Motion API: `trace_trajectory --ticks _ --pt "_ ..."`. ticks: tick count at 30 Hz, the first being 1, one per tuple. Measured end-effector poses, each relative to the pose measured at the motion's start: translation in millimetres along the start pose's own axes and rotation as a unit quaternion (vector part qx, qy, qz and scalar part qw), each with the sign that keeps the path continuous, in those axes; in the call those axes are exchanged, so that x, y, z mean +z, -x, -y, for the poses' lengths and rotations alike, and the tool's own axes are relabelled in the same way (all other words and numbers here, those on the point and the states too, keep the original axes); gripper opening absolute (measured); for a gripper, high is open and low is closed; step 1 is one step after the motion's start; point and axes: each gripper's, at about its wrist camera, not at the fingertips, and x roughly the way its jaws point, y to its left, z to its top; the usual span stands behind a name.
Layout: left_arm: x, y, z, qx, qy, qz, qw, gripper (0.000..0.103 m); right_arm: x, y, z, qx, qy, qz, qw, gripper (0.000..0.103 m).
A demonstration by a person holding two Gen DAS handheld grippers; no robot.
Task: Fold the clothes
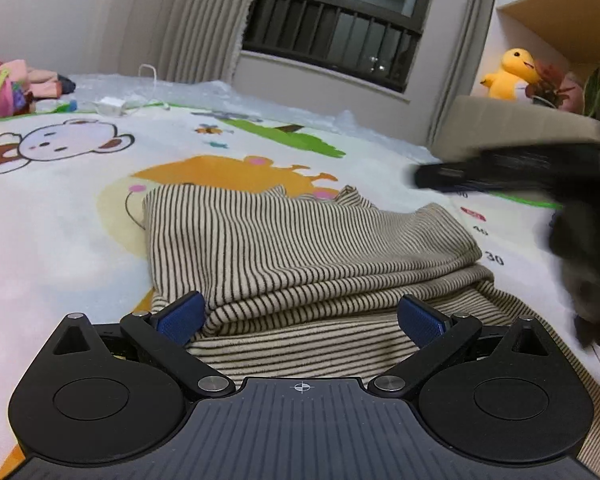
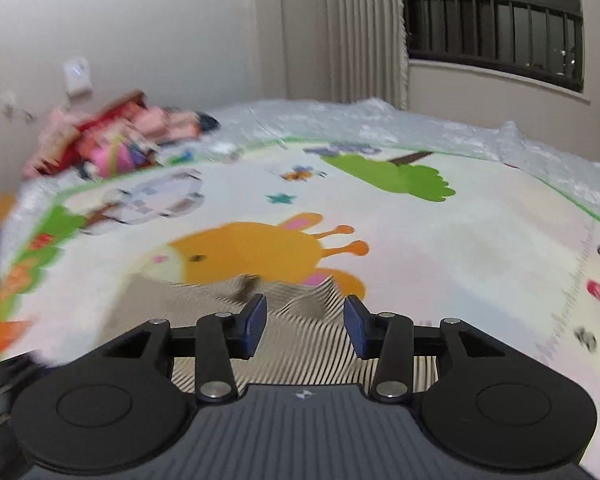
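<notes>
Lying folded on play mat (image 1: 60, 208) printed "30": striped garment (image 1: 300, 248); both grippers' fingers spread, empty.

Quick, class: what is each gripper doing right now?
Left gripper: open, holding nothing, fingers either side of the folded beige-and-black striped garment.
Right gripper: open, holding nothing, over the garment.

Light source: indoor ceiling lamp, mirrored in the dark window (image 1: 336, 12) at 12 o'clock.
Brightness: even and fairly bright, with a warm cast; night outside.
Shadows: soft and faint under the striped garment (image 1: 300, 248).
Glare: only the lamp reflection on the glass.
Blur, left wrist view: sharp centre; a dark smeared shape (image 1: 540, 176) at 3 o'clock.
Blur, right wrist view: motion smear throughout, worst at 9 o'clock.
Distortion: fisheye bending of the curtain (image 2: 360, 28); black corners.
</notes>
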Motion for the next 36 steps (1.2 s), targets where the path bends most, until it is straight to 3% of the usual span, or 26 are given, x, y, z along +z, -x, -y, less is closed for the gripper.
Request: trace_trajectory --ticks 3,6,9,10,12,17,22,27,34,36 --pt "-0.3 -0.4 -4.7 -0.008 0.008 0.003 0.9999 0.103 6.7 -48.5 -2.7 -0.031 0.002 -0.016 0.999 0.050" --pt "-1.7 -1.7 -7.4 -0.012 0.011 0.005 0.9999 0.103 3.2 -53.0 -2.3 -0.034 -0.010 -0.015 0.999 0.049" --pt "-2.3 -4.0 -9.3 -0.016 0.014 0.007 0.9998 0.103 -0.3 -57.6 -1.8 -0.037 -0.022 -0.014 0.999 0.016" --pt "-2.6 -4.1 -10.1 -0.018 0.016 0.008 0.9997 0.103 -1.5 -59.1 -1.6 -0.038 -0.026 -0.013 0.999 0.009" --pt "-2.7 -3.2 -12.7 -0.023 0.022 0.012 0.9994 0.103 -3.8 -62.1 -1.3 -0.041 -0.034 -0.012 0.999 0.008" --pt "4.3 12.6 -29.4 -0.055 0.071 0.023 0.9957 0.103 -2.9 28.7 -2.2 0.024 -0.064 0.050 0.996 0.005" --pt "26.5 58.1 -51.2 -0.049 0.115 0.073 0.9895 0.103 -37.7 108.1 -3.8 0.078 -0.069 0.054 0.993 0.005" --pt "51.6 88.0 -52.3 -0.043 0.125 0.124 0.9835 0.103 -87.6 121.4 -2.3 0.086 -0.094 0.016 0.992 0.005" --pt "47.5 90.6 -23.2 -0.042 0.077 0.118 0.9891 0.102 -118.0 125.4 -9.2 0.110 -0.079 -0.010 0.991 0.006" --pt "40.0 90.0 -17.0 -0.036 0.055 0.104 0.9925 0.094 -117.6 135.8 -11.9 0.121 -0.062 -0.008 0.991 0.007"
